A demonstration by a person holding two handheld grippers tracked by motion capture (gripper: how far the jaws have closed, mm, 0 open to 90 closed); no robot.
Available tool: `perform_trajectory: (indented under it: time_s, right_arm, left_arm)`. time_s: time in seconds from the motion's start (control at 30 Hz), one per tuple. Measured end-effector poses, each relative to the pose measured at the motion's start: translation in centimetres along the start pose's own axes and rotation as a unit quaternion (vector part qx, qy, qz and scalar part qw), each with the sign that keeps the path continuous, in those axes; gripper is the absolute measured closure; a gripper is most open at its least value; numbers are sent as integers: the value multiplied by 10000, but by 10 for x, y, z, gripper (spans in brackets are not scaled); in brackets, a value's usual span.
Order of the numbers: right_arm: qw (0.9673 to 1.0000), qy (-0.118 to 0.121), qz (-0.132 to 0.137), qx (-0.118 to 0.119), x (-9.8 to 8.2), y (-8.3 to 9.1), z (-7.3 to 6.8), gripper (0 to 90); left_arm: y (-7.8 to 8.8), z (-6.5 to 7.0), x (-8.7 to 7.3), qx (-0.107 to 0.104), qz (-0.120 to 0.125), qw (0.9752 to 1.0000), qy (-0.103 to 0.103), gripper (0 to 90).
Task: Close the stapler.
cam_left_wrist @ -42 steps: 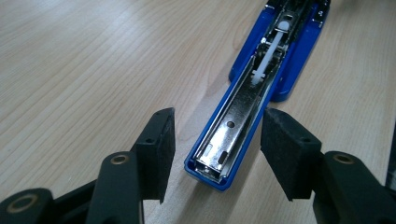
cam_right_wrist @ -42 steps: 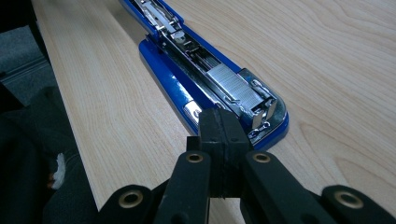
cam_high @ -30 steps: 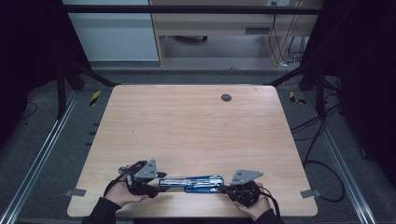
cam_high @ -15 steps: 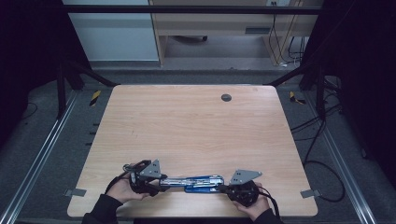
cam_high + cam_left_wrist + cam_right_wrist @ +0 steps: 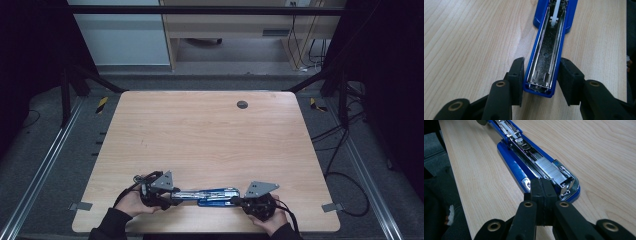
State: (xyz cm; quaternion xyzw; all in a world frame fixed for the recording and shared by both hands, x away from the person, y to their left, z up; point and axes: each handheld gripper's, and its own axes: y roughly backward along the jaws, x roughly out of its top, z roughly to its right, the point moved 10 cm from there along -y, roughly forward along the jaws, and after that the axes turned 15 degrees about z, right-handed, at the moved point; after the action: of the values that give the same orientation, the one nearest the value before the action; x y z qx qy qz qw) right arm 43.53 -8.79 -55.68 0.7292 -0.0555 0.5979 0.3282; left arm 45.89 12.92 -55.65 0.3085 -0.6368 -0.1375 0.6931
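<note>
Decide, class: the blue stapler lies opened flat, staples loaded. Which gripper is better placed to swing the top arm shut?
Probably the left gripper. Its jaws have just been closing and straddle the tip of the stapler top arm, one pad at its side. The right gripper is shut, resting by the base's front end.

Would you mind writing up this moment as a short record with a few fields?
Object: blue stapler, swung fully open, flat near the table's front edge
Staples: a strip sits in the tray
Left tool: jaws either side of the cover's end, just been closing, right pad not yet touching
Right tool: jaws shut together, tips at the base's end
Also on table: a dark round hole at the far side
</note>
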Motion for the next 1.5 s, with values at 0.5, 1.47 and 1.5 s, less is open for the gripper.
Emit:
perform_trajectory:
  time_s: [0.5, 1.47, 1.5]
  right_arm:
    - [10000, 45, 3, 5, 0, -1, 1, 900]
    - [10000, 70, 26, 59, 1, -2, 1, 900]
    - [10000, 60, 31, 67, 1, -2, 1, 900]
  left_arm:
    - [1, 0, 0, -293, -110, 9994, -151, 615]
    - [8, 0, 9, -709, -368, 9961, -362, 649]
    - [8, 1, 10, -703, -369, 9962, -358, 650]
